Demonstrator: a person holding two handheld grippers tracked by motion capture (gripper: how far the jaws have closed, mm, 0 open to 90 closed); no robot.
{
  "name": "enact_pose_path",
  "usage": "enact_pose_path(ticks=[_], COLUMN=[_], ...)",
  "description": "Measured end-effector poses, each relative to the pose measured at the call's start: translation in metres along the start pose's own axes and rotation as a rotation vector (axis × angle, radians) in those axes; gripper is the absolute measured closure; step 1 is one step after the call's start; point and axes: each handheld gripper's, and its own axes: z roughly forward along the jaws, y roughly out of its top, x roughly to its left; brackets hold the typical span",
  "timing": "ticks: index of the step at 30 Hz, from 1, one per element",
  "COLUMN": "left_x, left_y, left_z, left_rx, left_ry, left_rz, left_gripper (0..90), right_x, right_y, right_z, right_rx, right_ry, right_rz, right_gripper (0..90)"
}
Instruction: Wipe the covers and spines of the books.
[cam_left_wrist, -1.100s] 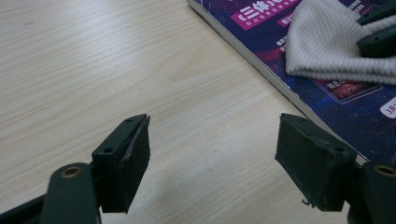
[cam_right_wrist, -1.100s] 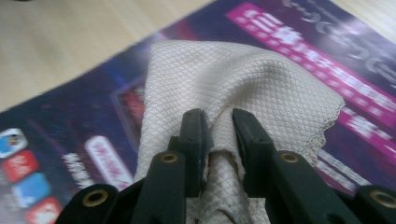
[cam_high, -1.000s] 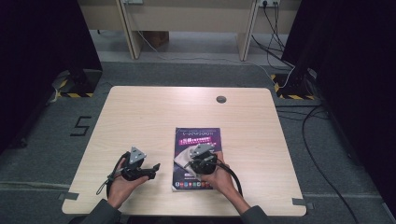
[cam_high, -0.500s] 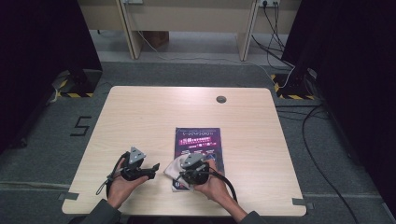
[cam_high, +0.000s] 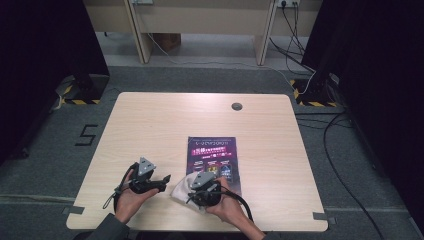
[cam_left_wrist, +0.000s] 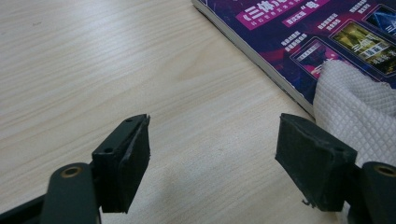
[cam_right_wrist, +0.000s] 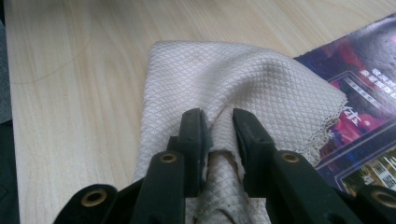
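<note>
Right gripper (cam_right_wrist: 217, 140): jaws nearly closed, pinching a ridge of white cloth (cam_right_wrist: 243, 84) between the pads. Cloth bunched up at the grip, fanning out flat beyond it. In the high view, right gripper (cam_high: 202, 187) at the near edge of the table (cam_high: 150, 120), held in the right hand (cam_high: 225, 205). Cloth (cam_high: 181, 189) lying partly on bare wood, partly over the near left corner of the book (cam_high: 212, 155).

Left gripper (cam_left_wrist: 212, 154): jaws wide apart, nothing between the pads, bare wood beneath. Seen from above, left gripper (cam_high: 160, 182) held in the left hand (cam_high: 129, 200), just beside the cloth on its left, pointing toward it. Contact with the cloth: cannot tell from above. In the left gripper view, cloth (cam_left_wrist: 355, 107) showing close behind the right-hand jaw, draped over the book (cam_left_wrist: 299, 37) edge.

Book: purple cover up, flat on the table, right of centre, near half. Cover print in pink and white, too small to read from above. Round grommet (cam_high: 237, 106) in the table toward the far edge, well apart from the book.
</note>
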Motion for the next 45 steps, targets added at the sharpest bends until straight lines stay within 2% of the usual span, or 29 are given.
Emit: enact_pose_path(ticks=[3,8,10,18,20,23,26,31,34,41,44,45], left_x=[-0.001,-0.002,-0.002,-0.002,-0.002,-0.002,-0.002,-0.001,-0.002,-0.002,-0.002,-0.003], left_y=[0.0,0.0,0.0,0.0,0.0,0.0,0.0,0.0,0.0,0.0,0.0,0.0], left_z=[0.0,0.001,0.002,0.001,0.001,0.001,0.002,0.002,0.002,0.003,0.003,0.003], left_rx=[0.0,0.003,0.006,0.003,0.003,0.002,0.004,0.006,0.007,0.011,0.01,0.011], left_ry=[-0.002,-0.003,-0.003,0.004,0.002,0.002,0.0,0.0,0.0,-0.003,-0.005,-0.005], left_rz=[0.0,0.007,0.007,0.011,0.012,0.012,0.011,0.005,0.01,0.014,0.016,0.017], left_gripper=[25.5,25.5,25.5,25.5,25.5,25.5,25.5,25.5,25.5,25.5,25.5,25.5], right_x=[-0.006,-0.017,-0.014,0.005,0.006,0.003,0.0,-0.008,-0.015,-0.038,-0.043,-0.043], right_y=[-0.003,-0.01,-0.009,-0.003,-0.003,-0.004,-0.004,-0.008,-0.015,-0.036,-0.042,-0.043], right_z=[-0.004,-0.01,-0.009,-0.003,-0.003,-0.003,-0.005,-0.01,-0.016,-0.037,-0.043,-0.043], right_rx=[0.011,0.006,0.011,0.008,0.004,0.002,0.008,0.02,0.022,0.035,0.033,0.028], right_ry=[-0.018,-0.045,-0.058,-0.012,-0.007,0.007,0.004,-0.025,-0.048,-0.136,-0.151,-0.153], right_rz=[0.011,0.062,0.041,-0.001,-0.008,0.015,0.013,0.023,0.044,0.108,0.132,0.126], right_gripper=[73.9,73.8,74.0,74.0,74.0,73.8,73.6,73.6,73.6,73.6,73.6,73.6])
